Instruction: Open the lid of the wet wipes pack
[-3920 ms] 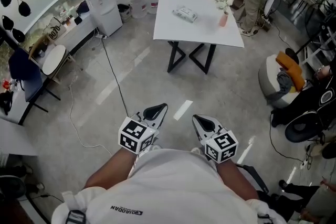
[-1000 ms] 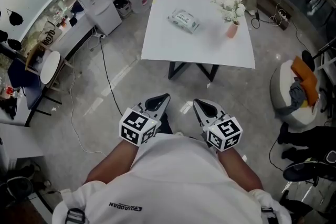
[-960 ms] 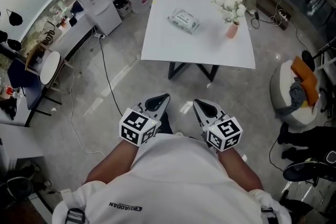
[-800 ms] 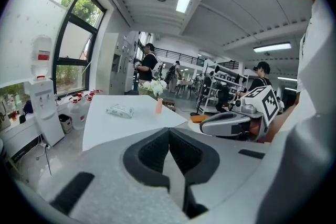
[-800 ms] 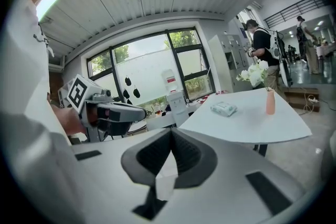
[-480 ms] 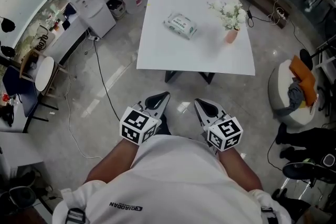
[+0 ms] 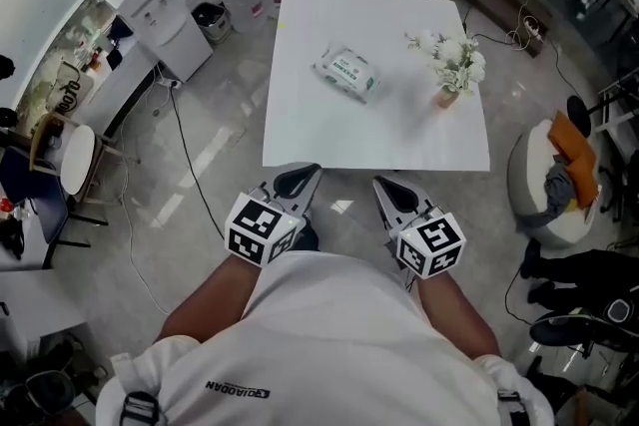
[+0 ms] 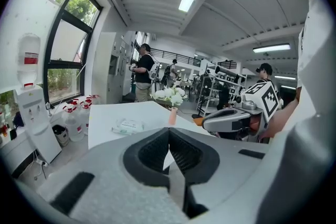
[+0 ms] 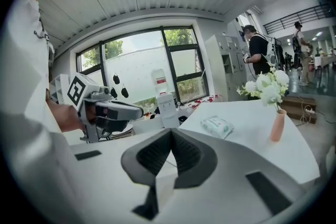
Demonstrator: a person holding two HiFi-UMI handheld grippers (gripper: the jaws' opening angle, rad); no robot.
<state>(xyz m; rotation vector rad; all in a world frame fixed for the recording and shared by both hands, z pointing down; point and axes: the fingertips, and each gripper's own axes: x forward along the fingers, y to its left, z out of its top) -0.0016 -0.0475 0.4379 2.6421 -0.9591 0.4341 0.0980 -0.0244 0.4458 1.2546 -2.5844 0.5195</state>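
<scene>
While both claws sit low-centre in the head view, just short of the table's [image 7: 300,135] near edge, nothing is held. Left gripper [image 7: 297,181]: jaws pressed together, empty. Right gripper [image 7: 389,187]: jaws together too, empty. Wet wipes pack [image 7: 346,74] lies upper-centre of frame on the white top, slightly angled and well apart from both claws. Its lid is too small to read, likely not opened yet.

Flower vase [image 7: 448,75] stands near the pack, to its right in frame.

Risks, as I judge them:
- The pack looks soft and light, so pulling the lid one-handed may drag or lift the whole pack unless the other claw pins it.
- A thin lid tab could slip from the pads.
- A right-side reach could clip the vase and tip it.
</scene>
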